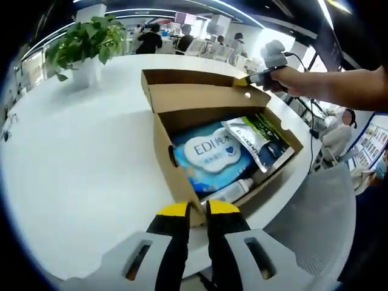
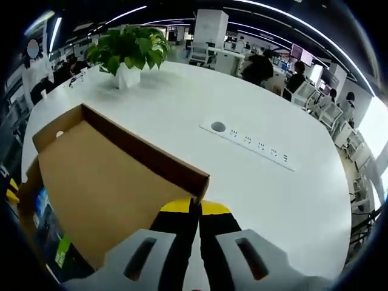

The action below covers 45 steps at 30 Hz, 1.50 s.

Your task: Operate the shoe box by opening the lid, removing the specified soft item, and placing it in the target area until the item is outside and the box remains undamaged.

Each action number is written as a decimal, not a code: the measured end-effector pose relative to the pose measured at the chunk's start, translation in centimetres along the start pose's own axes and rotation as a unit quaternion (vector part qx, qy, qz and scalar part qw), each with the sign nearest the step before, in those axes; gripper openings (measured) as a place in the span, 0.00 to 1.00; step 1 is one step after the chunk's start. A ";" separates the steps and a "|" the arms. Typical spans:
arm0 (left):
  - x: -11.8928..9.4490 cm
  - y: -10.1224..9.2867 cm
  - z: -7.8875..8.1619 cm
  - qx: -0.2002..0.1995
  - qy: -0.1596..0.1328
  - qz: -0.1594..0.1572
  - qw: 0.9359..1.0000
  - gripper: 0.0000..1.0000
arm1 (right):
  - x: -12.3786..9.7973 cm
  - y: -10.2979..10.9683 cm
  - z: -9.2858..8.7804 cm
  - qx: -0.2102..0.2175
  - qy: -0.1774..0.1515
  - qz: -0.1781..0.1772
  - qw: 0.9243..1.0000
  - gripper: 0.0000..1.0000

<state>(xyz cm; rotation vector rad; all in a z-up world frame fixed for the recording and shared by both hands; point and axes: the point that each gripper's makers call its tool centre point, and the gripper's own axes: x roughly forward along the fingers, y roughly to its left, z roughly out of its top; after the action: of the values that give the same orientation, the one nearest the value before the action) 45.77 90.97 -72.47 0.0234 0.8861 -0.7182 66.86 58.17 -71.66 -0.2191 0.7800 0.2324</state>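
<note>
We see the brown cardboard shoe box [image 1: 182, 151] near the white round table [image 1: 79, 157] edge, lid [image 2: 103, 188] raised. Our right gripper [image 2: 195, 209] pinches the lid's corner; our left gripper [image 1: 199, 209] clamps the front wall. The blue soft wipes pack [image 1: 212, 159] lies inside, partly covered.

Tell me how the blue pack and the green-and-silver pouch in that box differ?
The blue pack is the bigger, with a white cloud-shaped label; the green-and-silver pouch is narrower, with dark print. The blue pack lies flat underneath; the pouch lies partly over its edge. Both are soft packets inside the open shoe box.
</note>
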 end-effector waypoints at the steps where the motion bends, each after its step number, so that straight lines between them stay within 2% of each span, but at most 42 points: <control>1: 0.0 0.0 0.0 -0.001 0.000 0.000 1.000 0.07 | 0.1 0.0 -0.1 0.000 0.002 0.001 1.000 0.01; 15: 0.0 -0.1 0.0 0.003 0.004 0.001 1.000 0.07 | 1.6 0.3 -1.8 0.003 0.032 0.009 0.999 0.01; 33: 0.0 0.0 0.0 -0.002 0.005 0.002 1.000 0.07 | 2.6 0.7 -3.4 0.005 0.061 0.017 0.998 0.02; 45: 0.0 0.0 0.0 -0.008 0.004 0.002 1.000 0.08 | 2.7 0.8 -3.6 0.002 0.067 0.017 0.998 0.02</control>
<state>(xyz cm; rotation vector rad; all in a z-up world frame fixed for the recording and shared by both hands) 45.75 90.94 -72.51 0.0127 0.8994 -0.7081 66.11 58.28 -76.15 -0.2192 0.9180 0.2508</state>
